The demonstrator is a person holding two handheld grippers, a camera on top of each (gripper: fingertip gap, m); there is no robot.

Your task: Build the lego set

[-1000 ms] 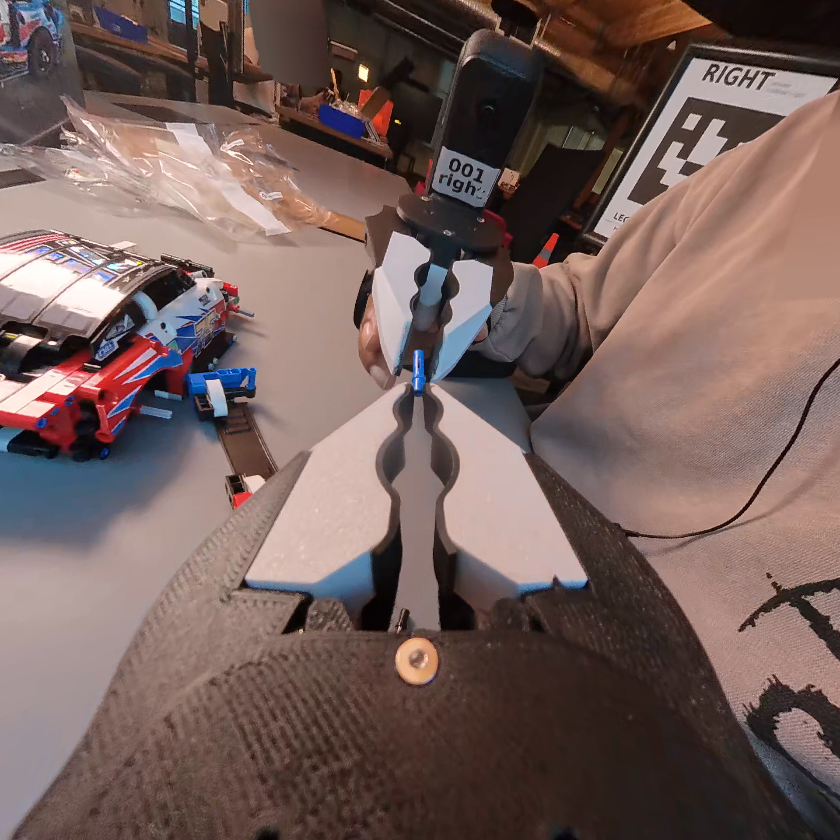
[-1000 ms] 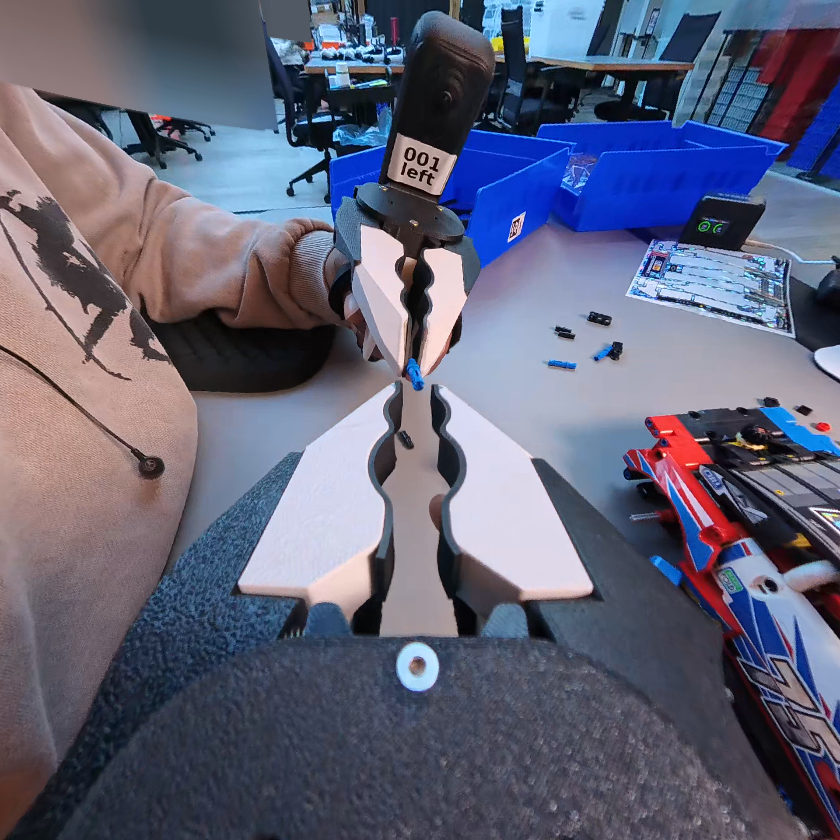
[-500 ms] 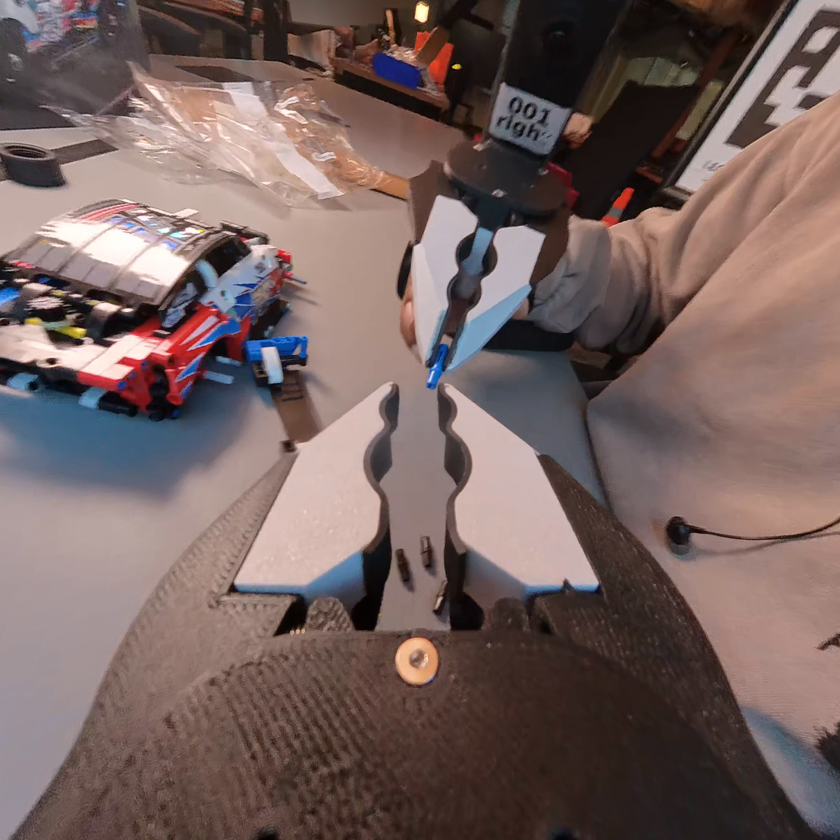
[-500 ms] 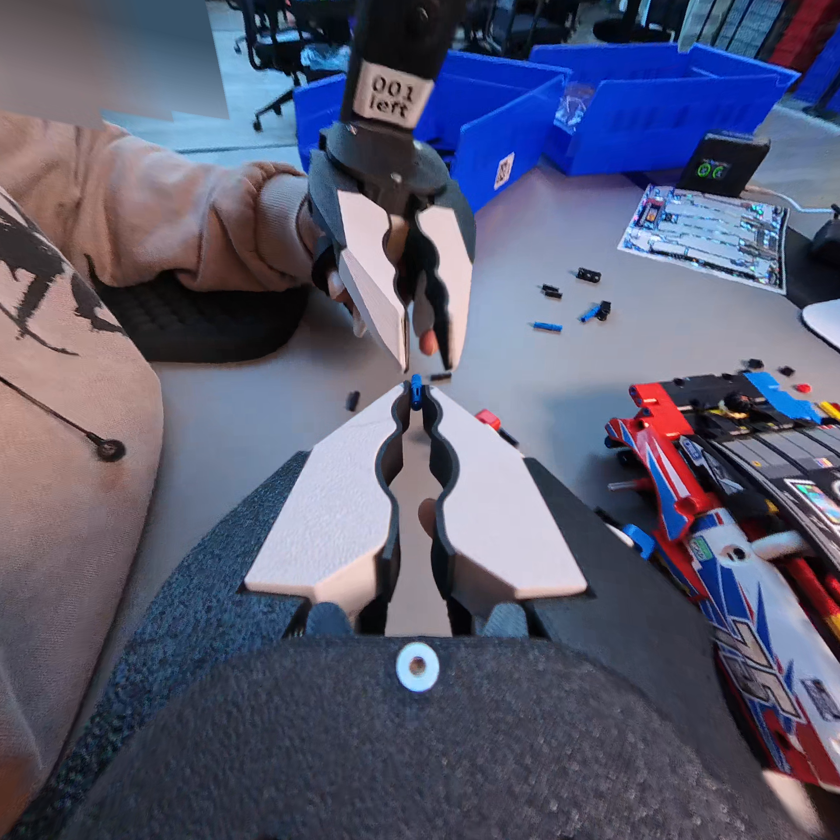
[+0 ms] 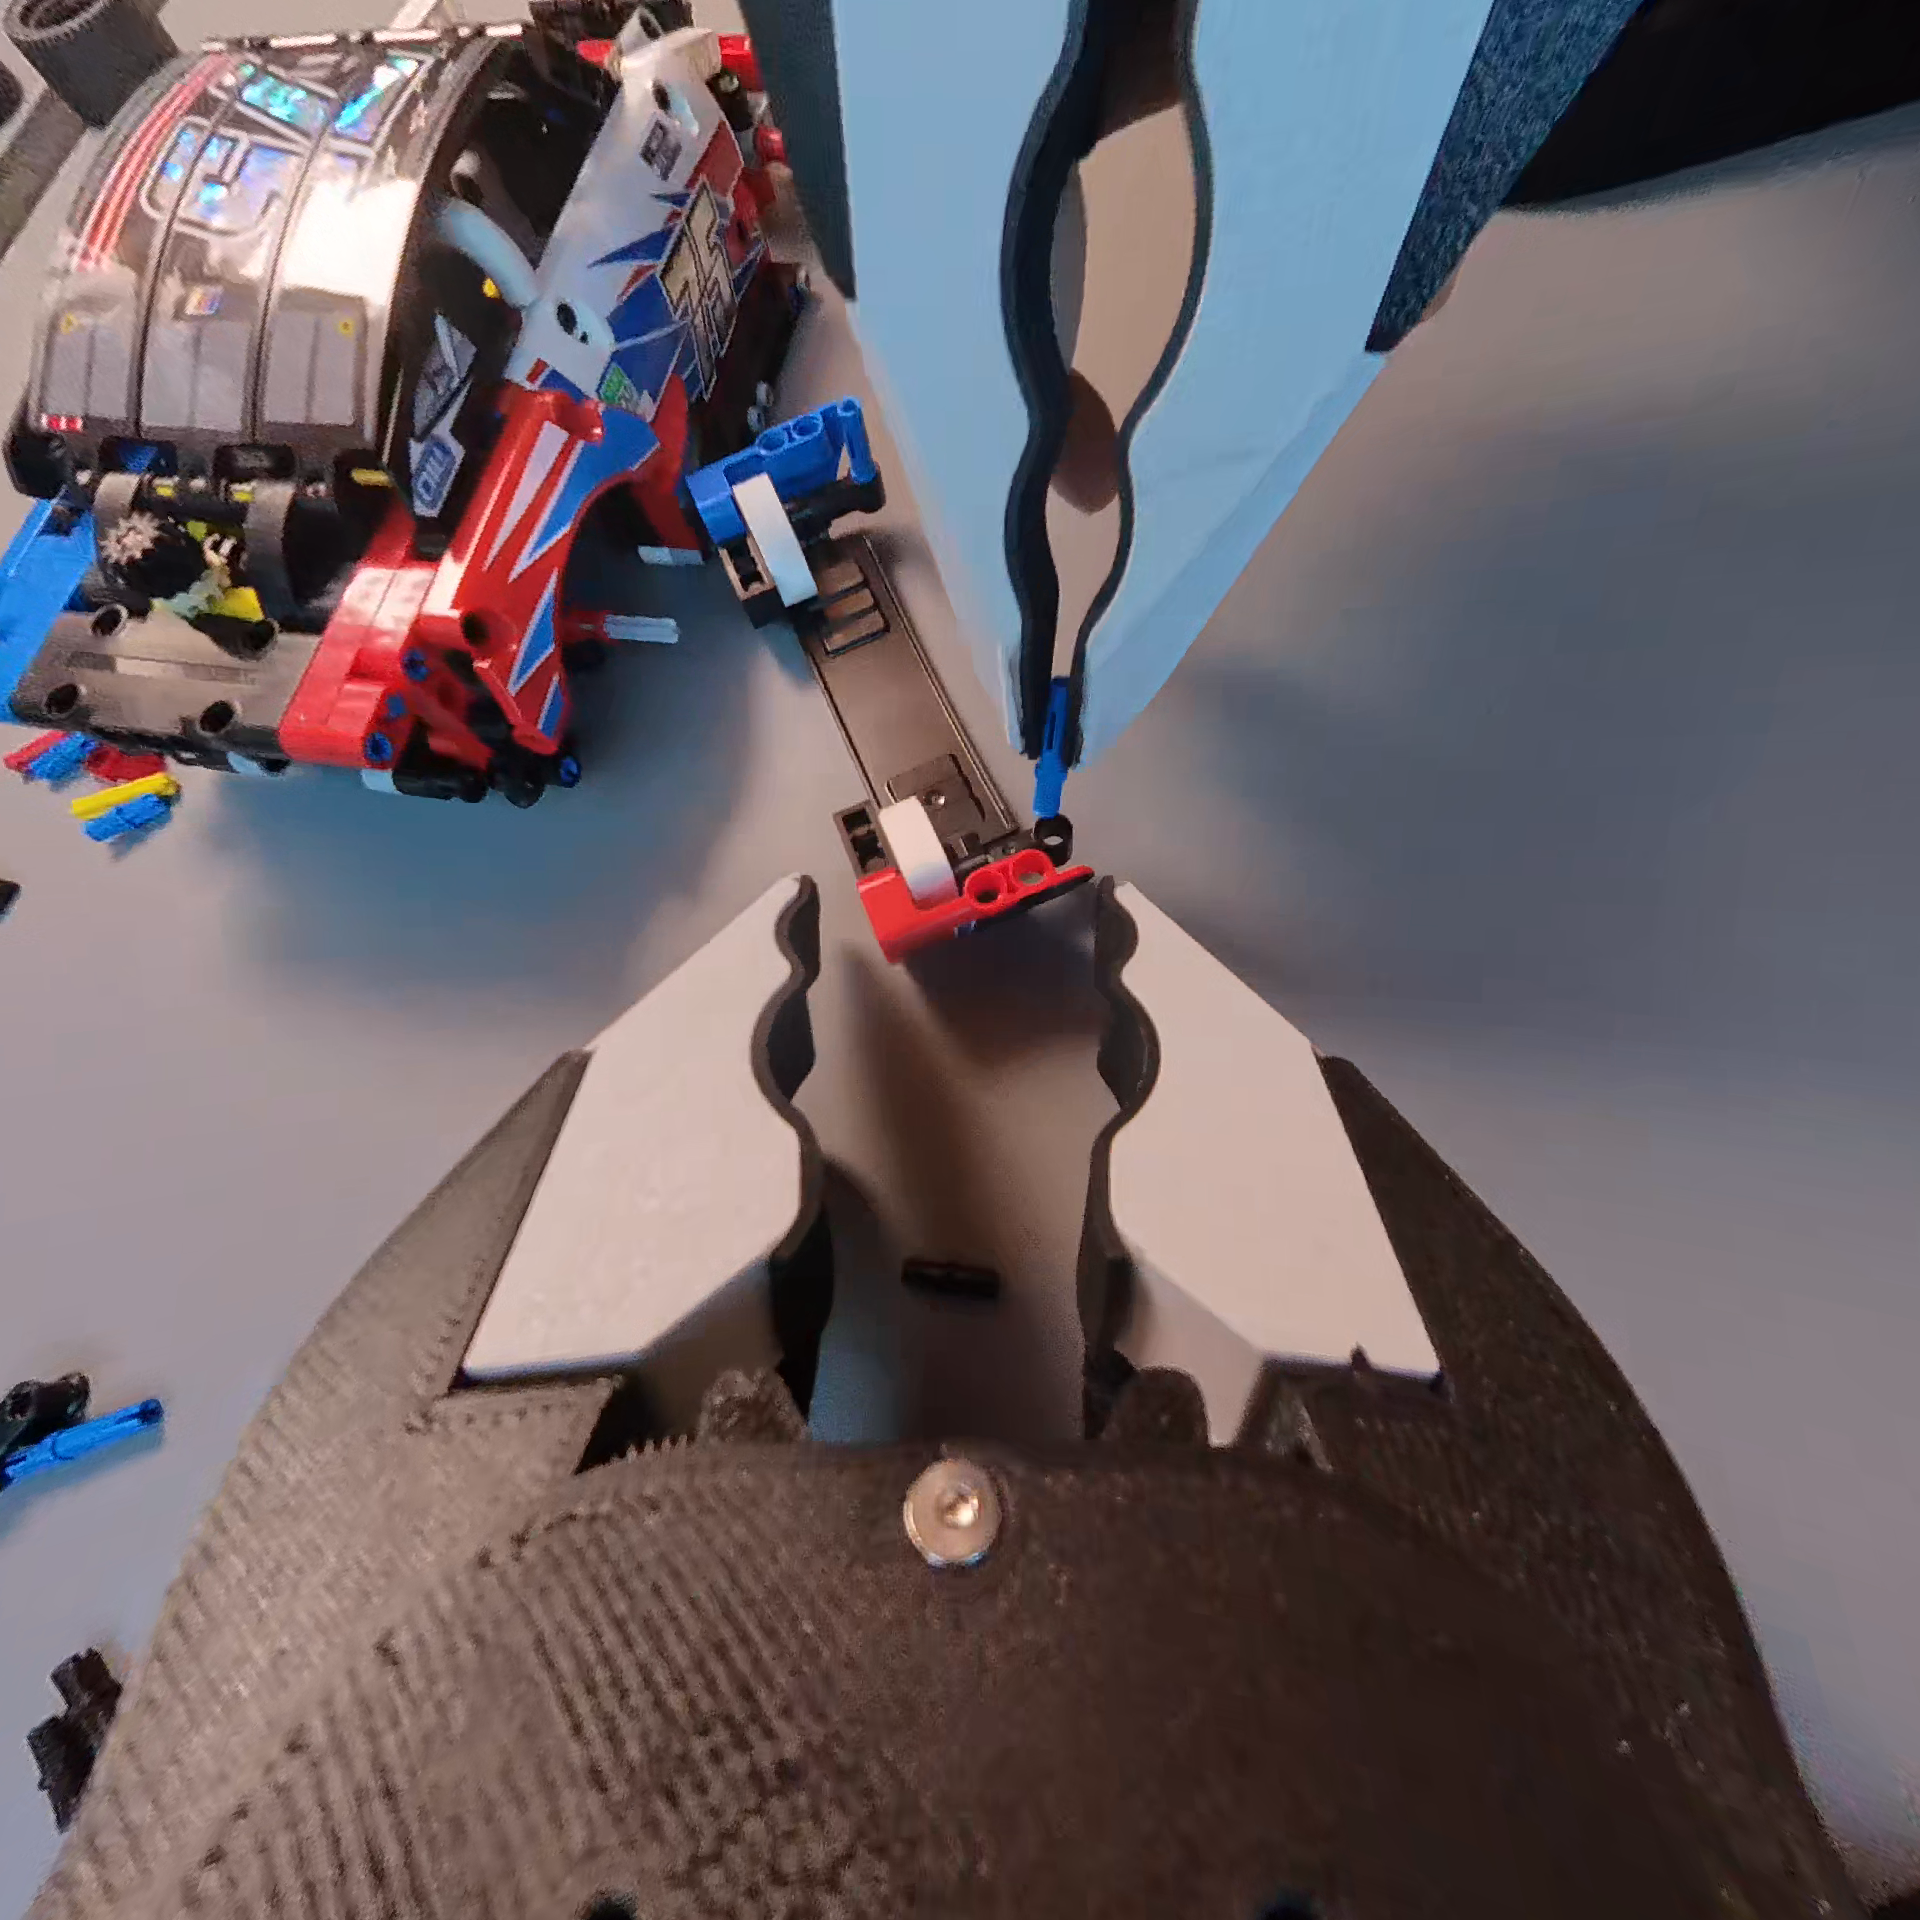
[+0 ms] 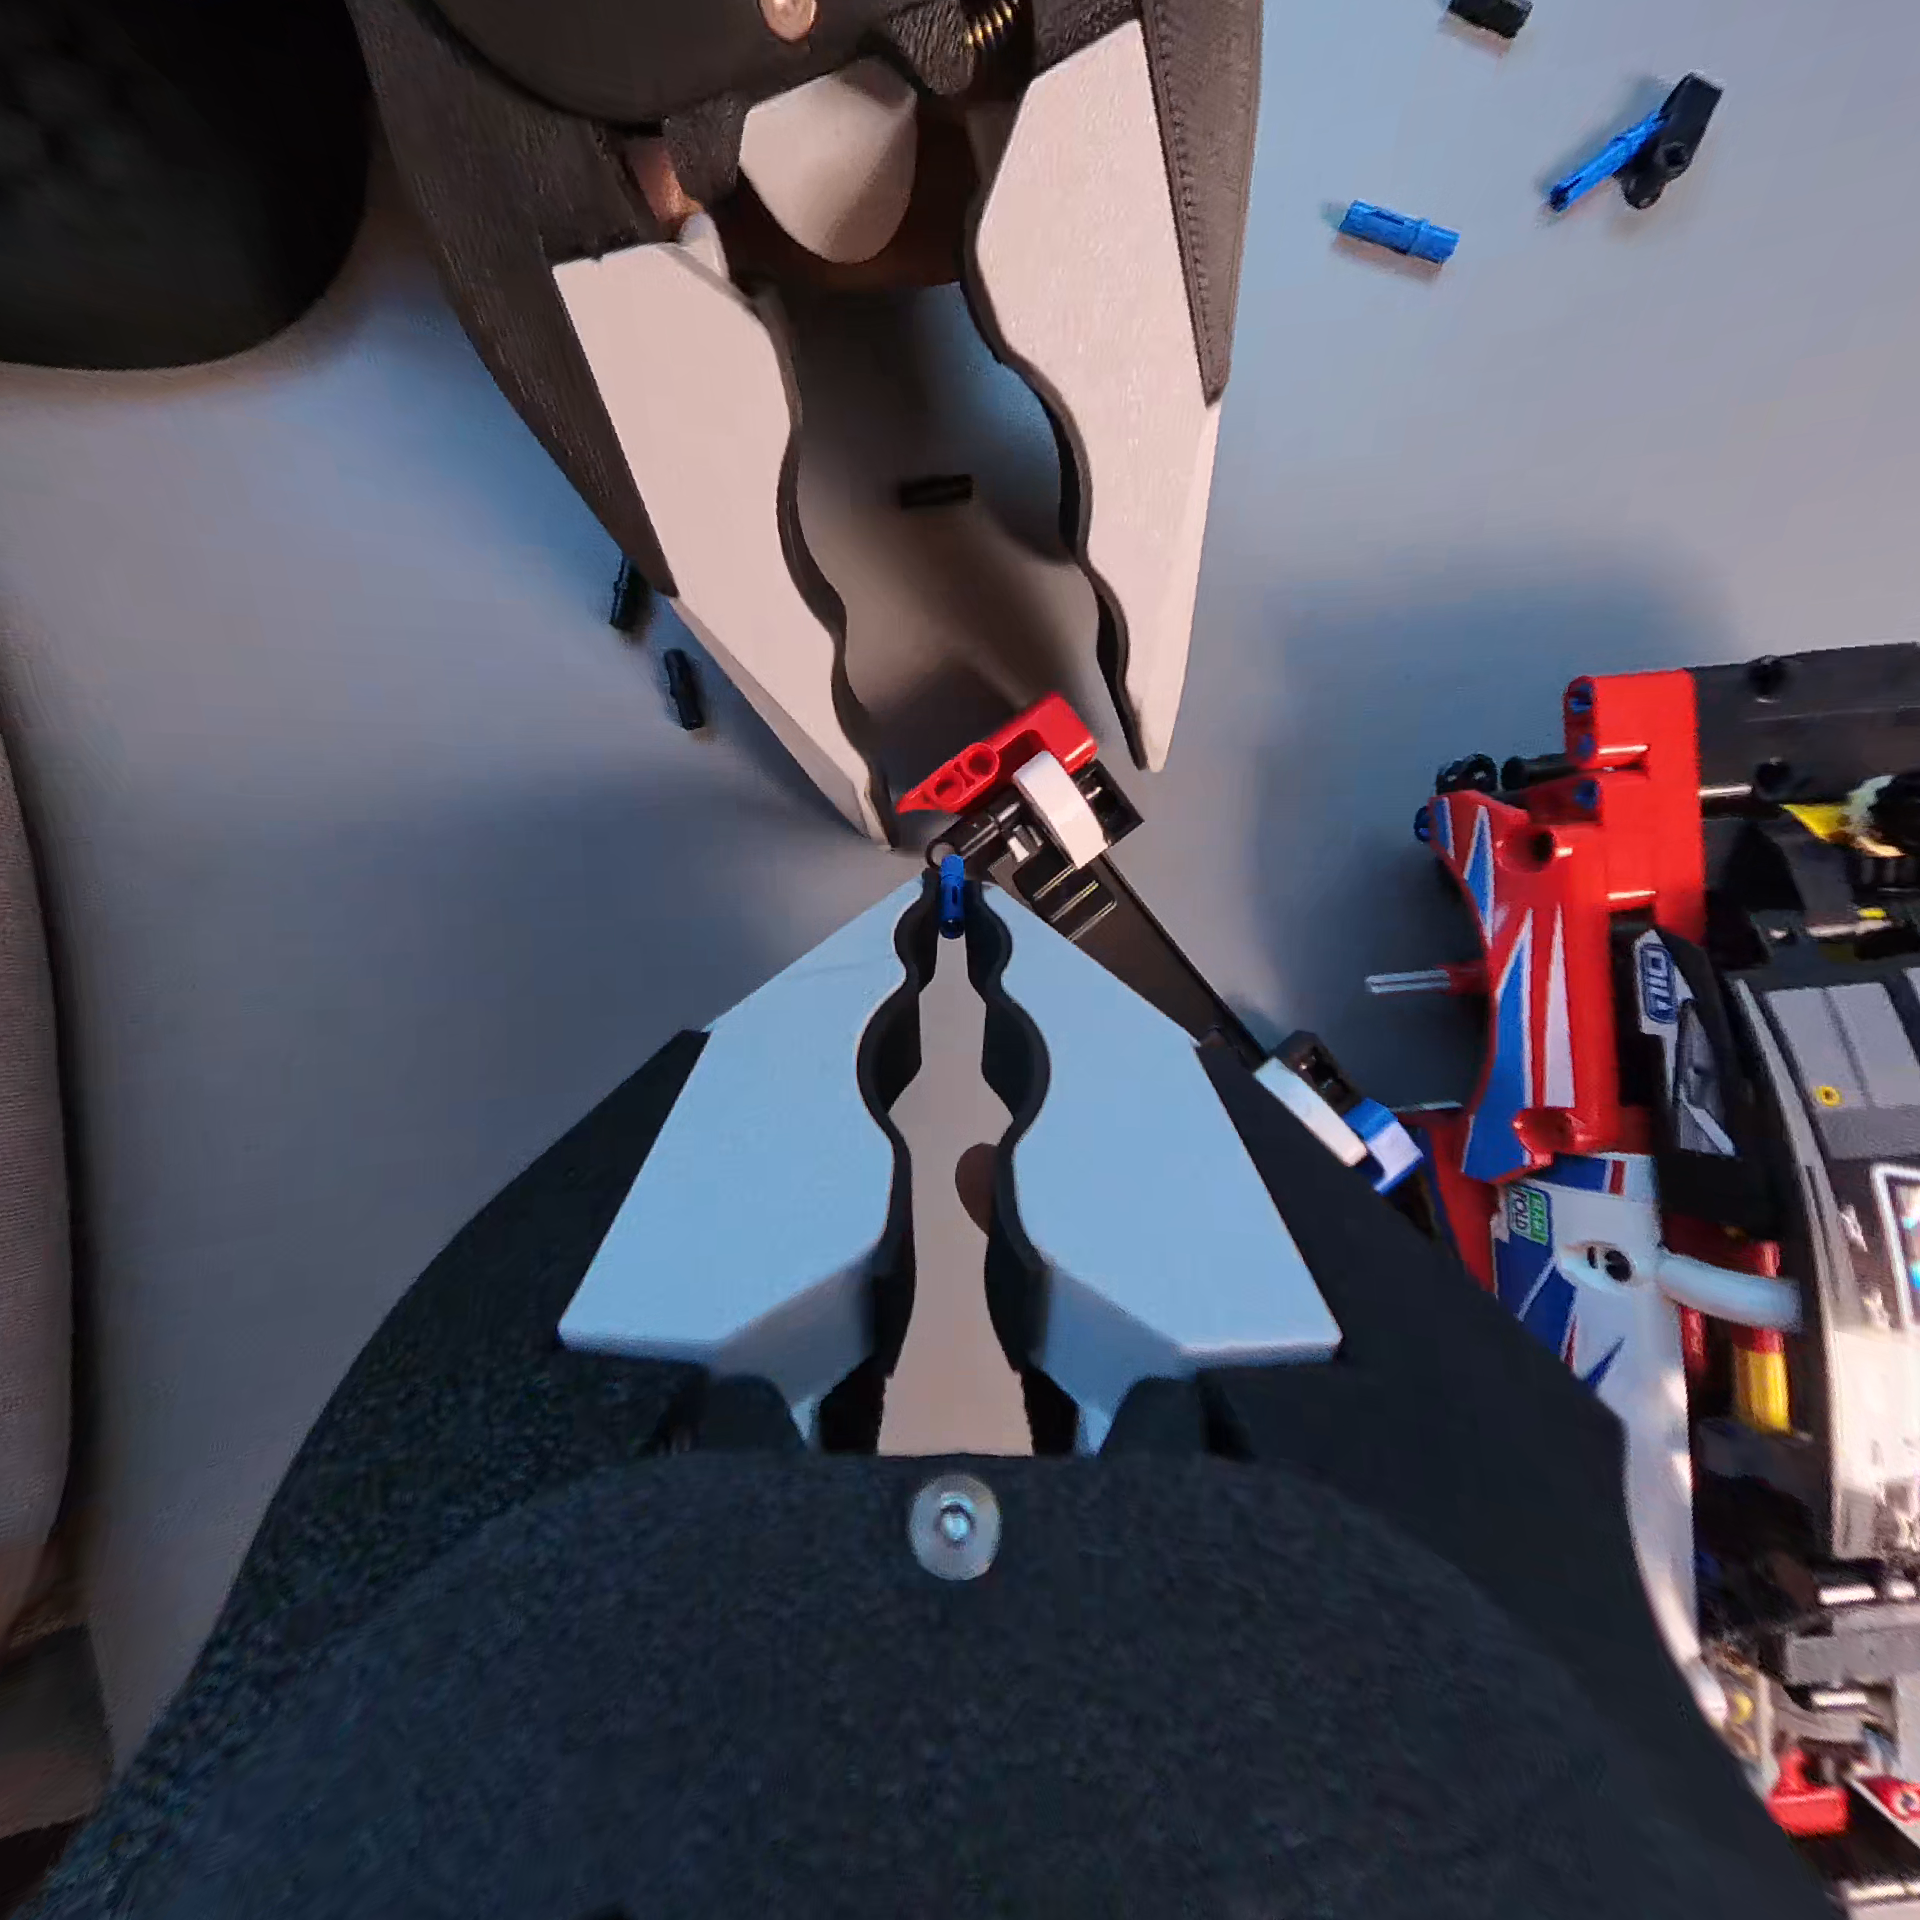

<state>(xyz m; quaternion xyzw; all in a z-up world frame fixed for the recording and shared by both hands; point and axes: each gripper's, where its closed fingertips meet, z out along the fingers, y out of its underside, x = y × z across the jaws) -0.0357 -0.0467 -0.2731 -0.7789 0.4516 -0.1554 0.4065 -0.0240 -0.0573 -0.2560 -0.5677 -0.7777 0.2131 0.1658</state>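
Note:
A long black wing assembly with a red end piece and a blue end lies on the grey table beside the red, white and blue car. My left gripper is open, its fingertips on either side of the red end piece. My right gripper comes down from above, shut on a small blue pin whose tip hangs just over a black hole next to the red piece. In the right wrist view the right gripper holds the blue pin against the wing assembly, opposite the left gripper.
Loose parts lie on the table: a black pin between my left fingers, coloured pins by the car, a blue pin, a blue axle with a black connector, and black pins. The car fills the right side. The grippers are tip to tip, or close to it.
The blue pin passed from my left gripper to my right, and the left opened. Both grippers then came down from mid-air to the red end of the wing assembly.

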